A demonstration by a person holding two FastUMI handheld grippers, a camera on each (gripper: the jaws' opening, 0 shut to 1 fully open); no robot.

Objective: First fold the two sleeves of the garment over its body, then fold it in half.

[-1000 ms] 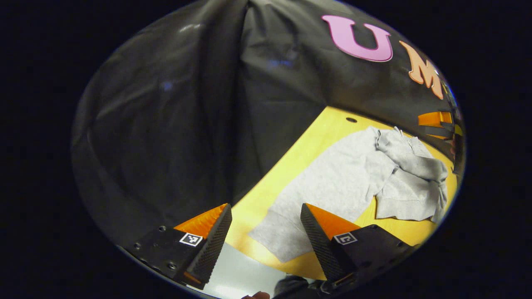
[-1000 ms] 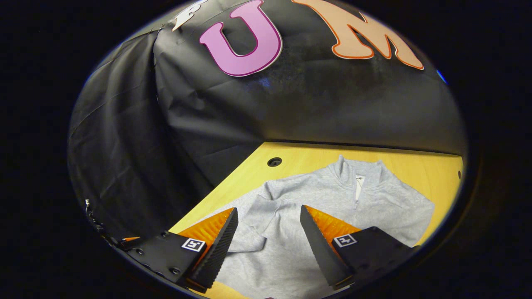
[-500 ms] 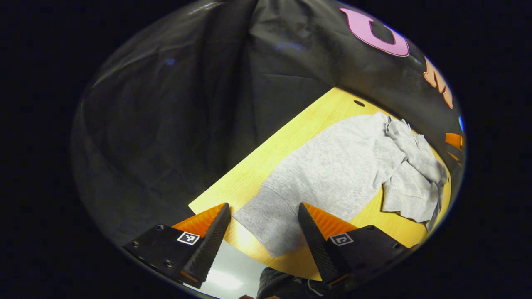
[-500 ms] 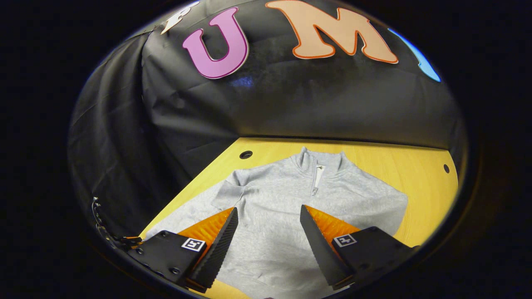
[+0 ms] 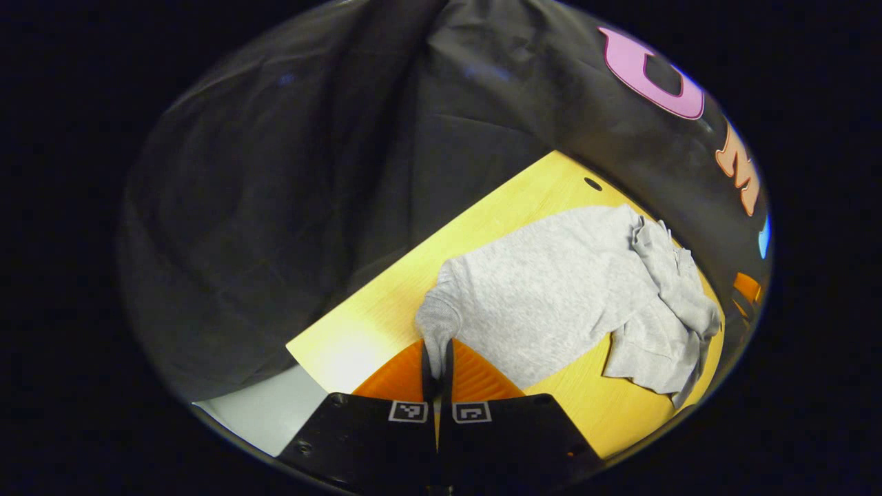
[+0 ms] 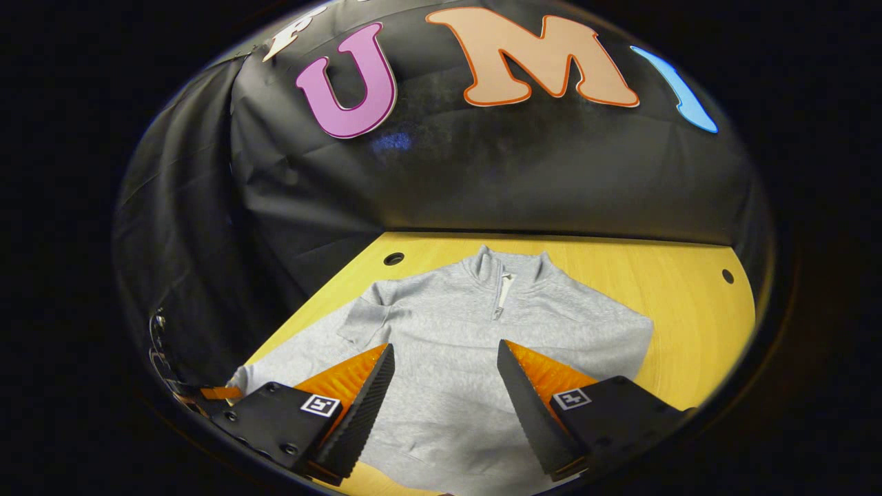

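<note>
The left tool (image 5: pixel 435 358) is closed tight on the cuff (image 5: pixel 436 329) of the grey quarter-zip sweatshirt (image 5: pixel 551 289), which lies spread on the yellow table (image 5: pixel 358 337), near its edge. The right tool (image 6: pixel 441 386) hangs wide open above the sweatshirt's body (image 6: pixel 468 358), holding nothing. The pinch takes only a little fabric, so the cuff may slip out mid-fold. With nothing pressing the body down, pulling the sleeve across could drag or bunch the whole sweatshirt.

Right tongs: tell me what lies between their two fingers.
In the right gripper view, the right tongs stand open over the grey sweatshirt; its body fabric spans the gap, ungripped, with the zip collar beyond.
</note>
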